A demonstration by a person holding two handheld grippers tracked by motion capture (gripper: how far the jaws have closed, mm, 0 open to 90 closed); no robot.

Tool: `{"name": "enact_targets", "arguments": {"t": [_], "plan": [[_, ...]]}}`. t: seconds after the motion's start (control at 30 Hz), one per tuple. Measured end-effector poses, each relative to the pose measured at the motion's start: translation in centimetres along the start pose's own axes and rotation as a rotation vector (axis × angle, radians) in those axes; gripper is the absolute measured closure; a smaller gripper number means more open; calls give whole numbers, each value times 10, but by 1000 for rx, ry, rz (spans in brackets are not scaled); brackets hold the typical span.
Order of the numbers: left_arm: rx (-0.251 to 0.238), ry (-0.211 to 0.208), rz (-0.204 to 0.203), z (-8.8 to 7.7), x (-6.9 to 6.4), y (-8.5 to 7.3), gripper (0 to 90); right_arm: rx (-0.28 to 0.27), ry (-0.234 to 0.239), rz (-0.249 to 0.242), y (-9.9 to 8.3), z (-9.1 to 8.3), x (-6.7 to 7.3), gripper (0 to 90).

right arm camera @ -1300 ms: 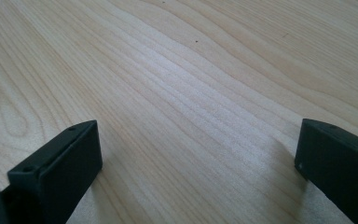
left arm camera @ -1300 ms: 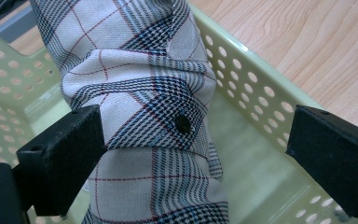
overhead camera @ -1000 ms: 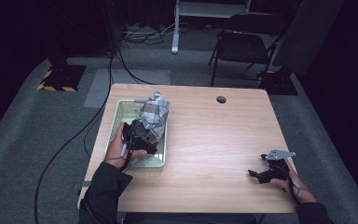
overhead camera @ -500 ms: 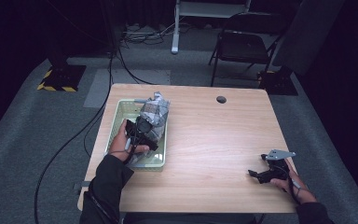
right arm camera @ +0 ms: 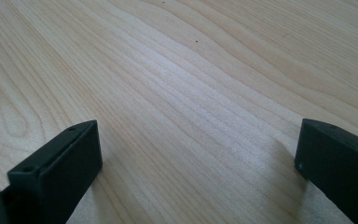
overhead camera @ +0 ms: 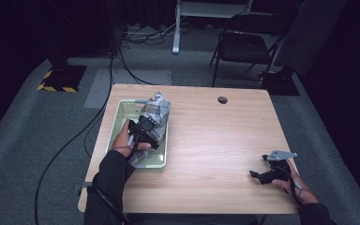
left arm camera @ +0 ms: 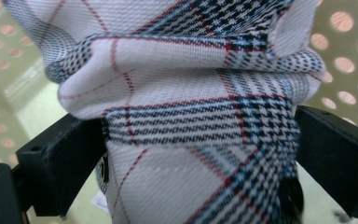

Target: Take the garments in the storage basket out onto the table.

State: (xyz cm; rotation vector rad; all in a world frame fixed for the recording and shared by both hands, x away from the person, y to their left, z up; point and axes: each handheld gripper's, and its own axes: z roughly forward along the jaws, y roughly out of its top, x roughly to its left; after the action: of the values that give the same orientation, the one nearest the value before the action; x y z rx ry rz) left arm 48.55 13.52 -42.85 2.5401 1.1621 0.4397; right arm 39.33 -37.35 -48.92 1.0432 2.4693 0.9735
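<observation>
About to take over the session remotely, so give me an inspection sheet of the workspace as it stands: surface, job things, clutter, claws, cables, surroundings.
Surface: light wooden table, with a round cable hole near the far edge.
Job's things: plaid cloth bunched in the pale green perforated basket at the table's left.
Clutter: nothing seen.
Claws: left claw in the basket, jaws wide with a fold of cloth between them, grip not settled; right claw open, low over bare wood at the near right corner.
Cables: black cable trailing over the floor at left.
Surroundings: grey carpet, folding chair behind the table, dark backdrop.
</observation>
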Motion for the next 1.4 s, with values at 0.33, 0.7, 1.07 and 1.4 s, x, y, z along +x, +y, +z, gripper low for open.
{"name": "enact_targets", "arguments": {"t": [0.33, 0.7, 1.07, 1.4], "plan": [[56, -48, 0, 15, 5, 2, 17, 0, 0, 0, 0, 0, 0, 5], [125, -33, 21, 27, 2, 4, 1, 0, 1, 0, 0, 0, 0, 5], [180, -10, 44, 32, -2, 7, 24, 0, 1, 0, 0, 0, 0, 5], [146, -38, 62, 24, -3, 5, 380, 0, 1, 0, 0, 0, 0, 4]]}}
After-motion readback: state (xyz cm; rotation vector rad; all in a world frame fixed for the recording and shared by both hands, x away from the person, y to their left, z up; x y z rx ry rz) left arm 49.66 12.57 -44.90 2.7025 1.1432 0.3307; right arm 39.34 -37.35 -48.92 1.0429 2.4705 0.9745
